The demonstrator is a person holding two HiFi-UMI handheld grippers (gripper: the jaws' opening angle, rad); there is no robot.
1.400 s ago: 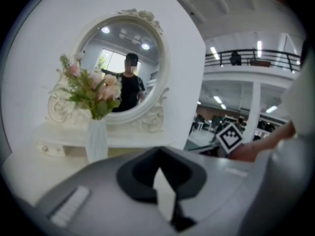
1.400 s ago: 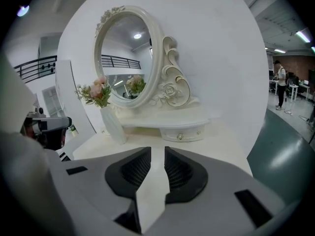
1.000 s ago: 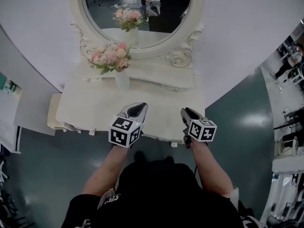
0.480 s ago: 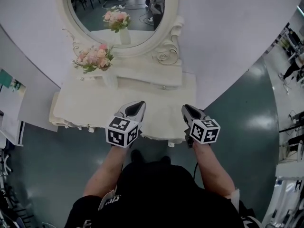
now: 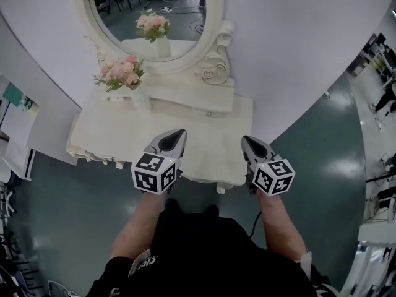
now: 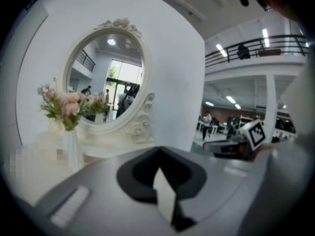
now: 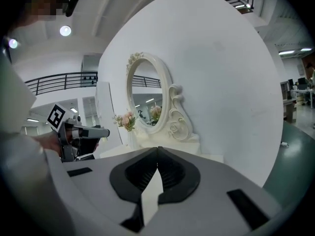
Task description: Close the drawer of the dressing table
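Materials: cream-painted counter (image 5: pixel 117 135) with a smooth top. Oval mirror (image 5: pixel 124 11) in a carved scrollwork frame. Pink bouquet (image 5: pixel 117 73) in a slim clear vase (image 5: pixel 141 101). Glossy grey-green floor (image 5: pixel 322 159).

Count: two tongs, two marker cubes, one mirror, one bouquet (plus its reflection), one vase.

Left tongs (image 5: pixel 176 133): jaws together at the tips, nothing between them. Right tongs (image 5: pixel 248 141): jaws have just been closing and now meet, empty.

Drawer (image 5: pixel 199 177): only a thin strip shows under the counter's near edge, between the two tongs and just below them. It lies flush and is not sticking out. Bouquet and vase stand ahead and to the left of the left tongs, with the mirror beyond them.

Views: only the head view shows the floor and both forearms. The left gripper view catches the right marker cube (image 6: pixel 255 133). The right gripper view catches the left tongs side-on.
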